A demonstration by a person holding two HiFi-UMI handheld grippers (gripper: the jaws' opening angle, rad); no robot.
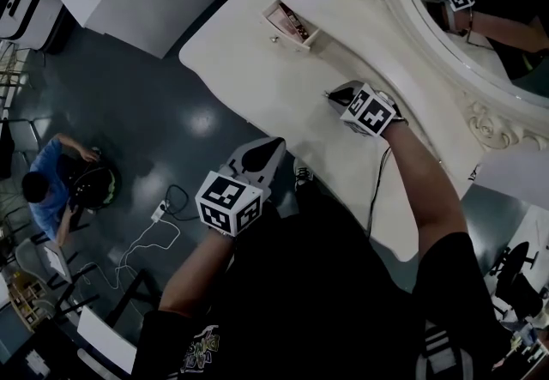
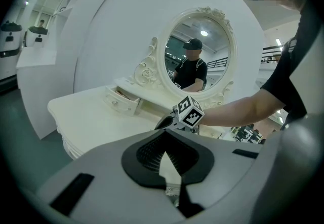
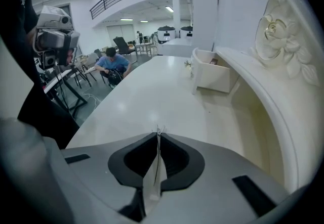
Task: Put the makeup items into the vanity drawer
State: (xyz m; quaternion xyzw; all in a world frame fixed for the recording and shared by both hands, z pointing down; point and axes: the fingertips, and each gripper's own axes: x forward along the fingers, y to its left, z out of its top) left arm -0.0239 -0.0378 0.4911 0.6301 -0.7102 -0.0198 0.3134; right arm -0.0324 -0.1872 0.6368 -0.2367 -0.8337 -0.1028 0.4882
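Left claw (image 1: 260, 155) and right claw (image 1: 340, 95) are pressed together, empty — makeup items (image 1: 290, 21) lie in the open drawer (image 1: 286, 37); next, likely, pushing it closed.

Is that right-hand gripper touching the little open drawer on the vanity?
Apart. The head view shows bare white tabletop lying between the right gripper and the drawer.

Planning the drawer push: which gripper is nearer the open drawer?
The right gripper, over the table; the left gripper hangs short of its edge.
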